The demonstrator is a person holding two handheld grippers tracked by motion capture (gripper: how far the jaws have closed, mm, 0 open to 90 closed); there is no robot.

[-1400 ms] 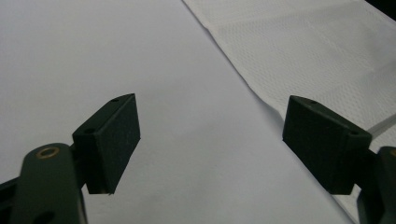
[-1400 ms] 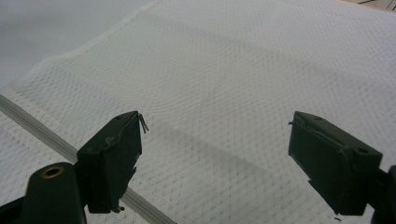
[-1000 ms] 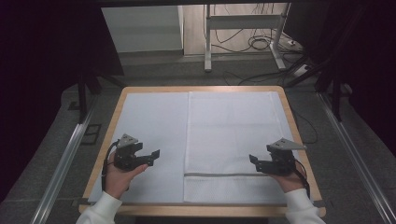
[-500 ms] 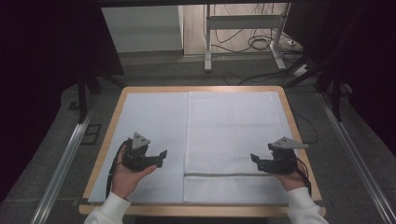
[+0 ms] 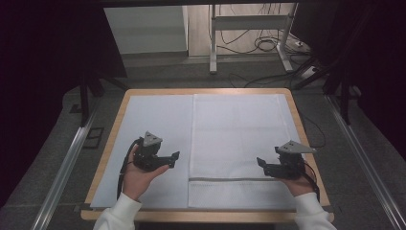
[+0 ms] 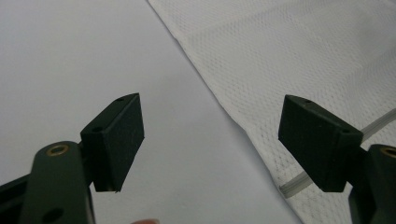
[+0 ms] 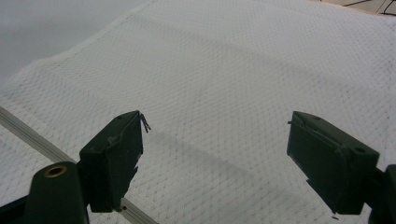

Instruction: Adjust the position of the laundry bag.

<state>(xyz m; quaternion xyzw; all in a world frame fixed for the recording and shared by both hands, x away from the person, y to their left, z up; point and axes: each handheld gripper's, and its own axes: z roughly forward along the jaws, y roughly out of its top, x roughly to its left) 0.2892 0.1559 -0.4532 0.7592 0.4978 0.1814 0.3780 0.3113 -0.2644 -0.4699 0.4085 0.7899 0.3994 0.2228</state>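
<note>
Here both hands angle inward, left gripper [image 5: 175, 159] and right gripper [image 5: 261, 163] gaping over towel [image 5: 239, 134].

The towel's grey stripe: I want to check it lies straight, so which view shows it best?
The high view: the grey stripe runs unbroken across the towel, between both grippers. The left gripper view catches a short end behind a jaw; the right gripper view shows a slanted piece.

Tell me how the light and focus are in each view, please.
High view: the table is evenly lit, its surroundings dark, all a little soft. Left gripper view: the towel weave is sharp, the near left tool arms slightly blurred. Right gripper view: the right tool casts a soft shadow on the weave; no glare.
</note>
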